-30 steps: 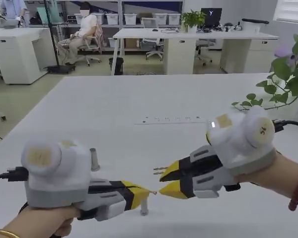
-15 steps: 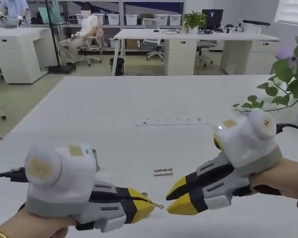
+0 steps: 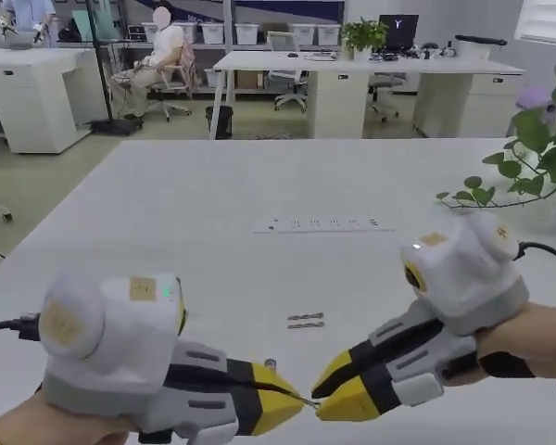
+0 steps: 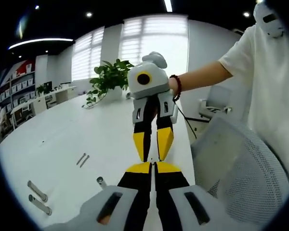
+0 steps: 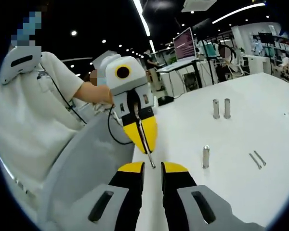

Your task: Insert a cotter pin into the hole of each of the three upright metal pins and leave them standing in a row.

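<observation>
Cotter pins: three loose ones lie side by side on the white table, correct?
Not three. Two loose cotter pins lie side by side on the white table, as the head view shows.

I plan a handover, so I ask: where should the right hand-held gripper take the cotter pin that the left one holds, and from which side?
Probably the free end of the cotter pin, which sticks out past the shut tips of the left hand-held gripper. The right hand-held gripper should come head-on along the pin, its open jaws on either side.
</observation>
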Available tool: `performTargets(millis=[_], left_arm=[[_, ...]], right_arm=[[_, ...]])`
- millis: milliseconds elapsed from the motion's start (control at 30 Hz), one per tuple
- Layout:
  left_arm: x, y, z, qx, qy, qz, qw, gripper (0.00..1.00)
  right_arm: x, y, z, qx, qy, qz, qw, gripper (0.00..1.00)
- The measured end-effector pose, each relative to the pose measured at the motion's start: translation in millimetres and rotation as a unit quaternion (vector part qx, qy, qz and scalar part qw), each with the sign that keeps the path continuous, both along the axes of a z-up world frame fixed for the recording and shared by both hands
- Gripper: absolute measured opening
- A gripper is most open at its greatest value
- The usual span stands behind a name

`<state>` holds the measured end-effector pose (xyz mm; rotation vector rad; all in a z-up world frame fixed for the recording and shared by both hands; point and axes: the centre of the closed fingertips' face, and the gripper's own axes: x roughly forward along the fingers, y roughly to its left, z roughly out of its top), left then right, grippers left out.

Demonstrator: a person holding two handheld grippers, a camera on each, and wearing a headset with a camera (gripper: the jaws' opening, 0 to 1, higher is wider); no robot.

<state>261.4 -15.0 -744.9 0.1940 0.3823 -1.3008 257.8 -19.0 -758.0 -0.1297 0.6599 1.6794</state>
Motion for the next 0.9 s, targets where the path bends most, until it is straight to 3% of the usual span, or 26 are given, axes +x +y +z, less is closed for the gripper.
performTargets(millis=[200, 533, 900], left_arm=[[-4.0, -3.8, 7.1, -0.02, -0.001, -0.011, 0.9997, 0.0], [-4.5, -3.3, 7.1, -0.02, 0.0, -0.008, 0.9998, 0.0], [4.3, 2.1, -2.8, -0.006, -0.013, 0.025, 0.9996, 0.0]], right_arm=[[-3.9, 2.2, 2.8, 0.012, 0.007, 0.004, 0.9999, 0.13], [-7.1, 4.1, 6.3, 0.022, -0.003, 0.016, 0.9996, 0.06], [-4.0, 6.1, 0.6, -0.007, -0.071, 0.037, 0.9967, 0.02]])
